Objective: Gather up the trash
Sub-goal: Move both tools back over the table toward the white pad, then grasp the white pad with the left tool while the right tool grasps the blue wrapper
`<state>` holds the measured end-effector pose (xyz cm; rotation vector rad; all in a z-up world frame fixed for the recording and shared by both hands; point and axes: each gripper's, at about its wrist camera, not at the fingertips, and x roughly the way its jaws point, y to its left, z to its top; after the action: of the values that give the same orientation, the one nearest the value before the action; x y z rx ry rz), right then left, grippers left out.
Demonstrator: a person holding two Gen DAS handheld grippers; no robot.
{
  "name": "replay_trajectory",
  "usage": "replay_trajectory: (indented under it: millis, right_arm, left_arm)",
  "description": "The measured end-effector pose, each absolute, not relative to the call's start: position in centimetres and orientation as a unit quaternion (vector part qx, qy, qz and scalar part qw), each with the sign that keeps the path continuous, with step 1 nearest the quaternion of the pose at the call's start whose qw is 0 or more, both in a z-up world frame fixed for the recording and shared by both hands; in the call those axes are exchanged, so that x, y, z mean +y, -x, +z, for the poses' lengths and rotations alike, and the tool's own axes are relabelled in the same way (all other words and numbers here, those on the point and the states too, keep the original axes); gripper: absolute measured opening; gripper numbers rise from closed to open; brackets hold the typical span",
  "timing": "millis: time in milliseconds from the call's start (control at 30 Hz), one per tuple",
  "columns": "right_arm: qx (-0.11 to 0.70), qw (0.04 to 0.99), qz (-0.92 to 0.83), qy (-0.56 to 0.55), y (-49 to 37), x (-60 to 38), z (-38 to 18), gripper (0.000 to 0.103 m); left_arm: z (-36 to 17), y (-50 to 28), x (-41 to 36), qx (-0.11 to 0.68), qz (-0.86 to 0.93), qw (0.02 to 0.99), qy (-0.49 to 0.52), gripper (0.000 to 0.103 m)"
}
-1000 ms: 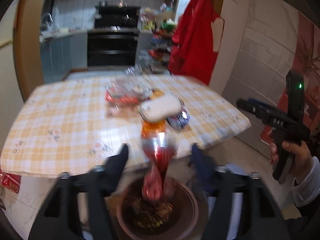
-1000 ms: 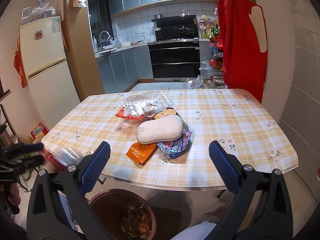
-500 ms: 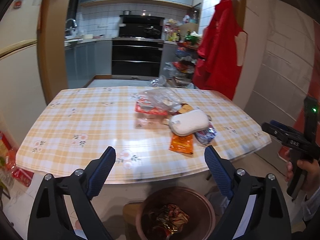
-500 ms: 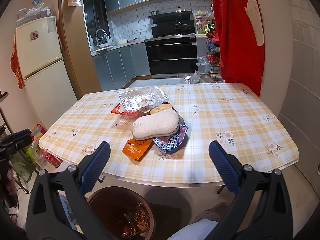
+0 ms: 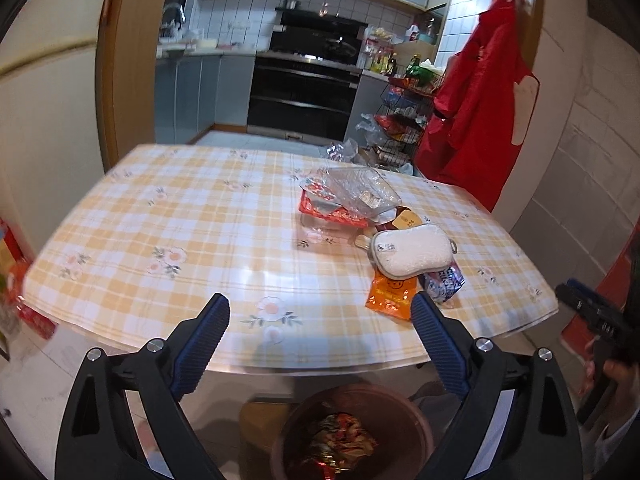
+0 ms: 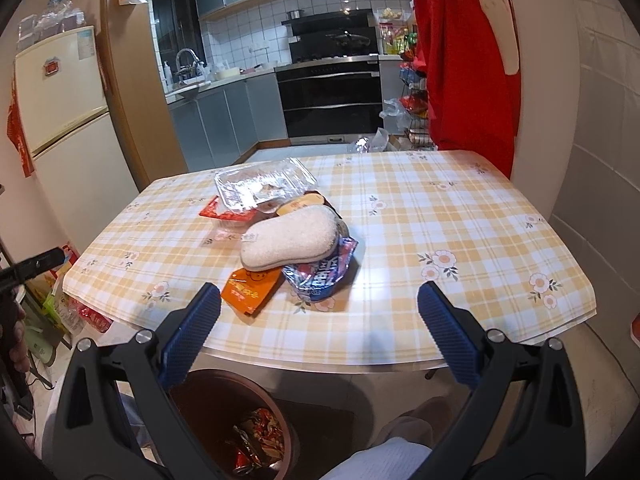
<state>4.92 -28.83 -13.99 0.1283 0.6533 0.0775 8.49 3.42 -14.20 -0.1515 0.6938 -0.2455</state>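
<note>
Both grippers hang over the near edge of the checked table, above the brown bin on the floor just under that edge. The left gripper gapes wide with nothing between its pads, and so does the right gripper. Crumpled wrappers lie in the bin. On the table, towards its middle, sits the remaining trash: an orange packet, a blue wrapper, a white sponge on top, and a clear plastic tray behind.

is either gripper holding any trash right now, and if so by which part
Nothing is held. The left gripper and the right gripper both stand open with empty fingers, above the trash bin; the wrappers lie on the table.
</note>
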Motion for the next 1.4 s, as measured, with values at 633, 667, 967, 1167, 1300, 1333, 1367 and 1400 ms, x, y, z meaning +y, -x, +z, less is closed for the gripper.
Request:
replay_trajectory:
  millis: [633, 667, 967, 1167, 1300, 1333, 1367, 1400]
  right_arm:
    - [0.391, 0.918, 0.031, -0.059, -15.1, -31.5, -22.6, 0.097]
    - [0.393, 0.917, 0.031, -0.059, -15.6, -31.7, -23.0, 0.097]
    - [0.412, 0.909, 0.043, -0.048, -18.6, -31.5, -25.3, 0.094]
    - [0.432, 0.899, 0.053, -0.057, -19.5, -31.1, -26.7, 0.084]
    - [0.437, 0.896, 0.054, -0.056, -19.6, -30.9, -27.2, 0.083]
    - [0.439, 0.895, 0.055, -0.056, -19.7, -30.9, -27.2, 0.083]
    - [0.439, 0.895, 0.055, -0.057, -19.8, -31.0, -27.3, 0.082]
    - [0.44, 0.895, 0.055, -0.057, -19.9, -31.0, -27.3, 0.082]
  left_arm:
    - [-24.2, -26.2, -7.8, 0.463, -0.214, 0.851, 0.126, 0.058]
    - [-24.8, -26.8, -8.0, 0.467, -0.217, 0.847, 0.13, 0.058]
    - [-28.4, -31.3, -10.0, 0.496, -0.24, 0.821, 0.149, 0.058]
    - [-29.0, -32.1, -10.1, 0.497, -0.275, 0.804, 0.177, 0.061]
    - [-29.2, -32.1, -10.7, 0.496, -0.301, 0.793, 0.184, 0.063]
    - [-29.3, -32.3, -11.1, 0.5, -0.304, 0.79, 0.184, 0.063]
    - [-29.6, -32.6, -11.2, 0.505, -0.302, 0.787, 0.187, 0.063]
    - [-29.8, -32.8, -11.3, 0.506, -0.3, 0.785, 0.192, 0.063]
